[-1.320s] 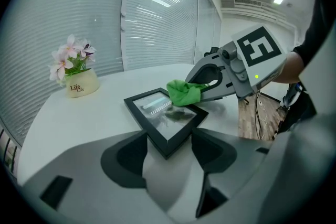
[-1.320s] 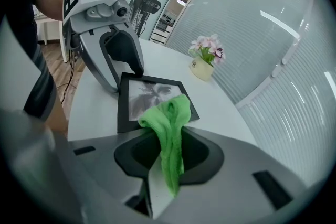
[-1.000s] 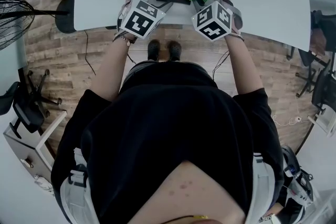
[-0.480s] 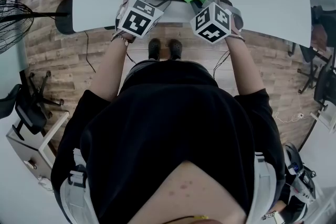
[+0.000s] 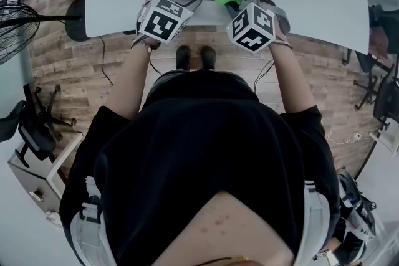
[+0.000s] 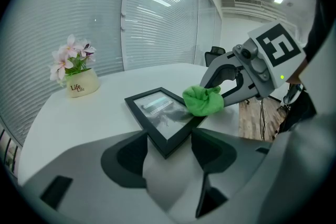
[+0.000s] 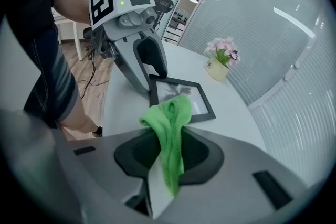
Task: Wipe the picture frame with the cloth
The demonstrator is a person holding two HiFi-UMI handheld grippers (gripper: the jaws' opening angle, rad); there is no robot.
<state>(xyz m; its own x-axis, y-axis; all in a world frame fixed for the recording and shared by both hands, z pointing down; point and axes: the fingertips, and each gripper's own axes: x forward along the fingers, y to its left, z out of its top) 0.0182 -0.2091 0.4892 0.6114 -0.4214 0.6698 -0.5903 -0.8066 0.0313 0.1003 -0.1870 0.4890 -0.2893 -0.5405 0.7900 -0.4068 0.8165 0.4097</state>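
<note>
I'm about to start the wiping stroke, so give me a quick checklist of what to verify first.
1. Cloth gripped in right claw: ok.
2. Picture frame corner held between left claw jaws: ok.
3. Cloth touching picture frame: ok, it rests on one edge.
4. Flower pot clear of the stroke: ok, it stands apart on the table.
5. Smudges on the glass: cannot tell.
</note>
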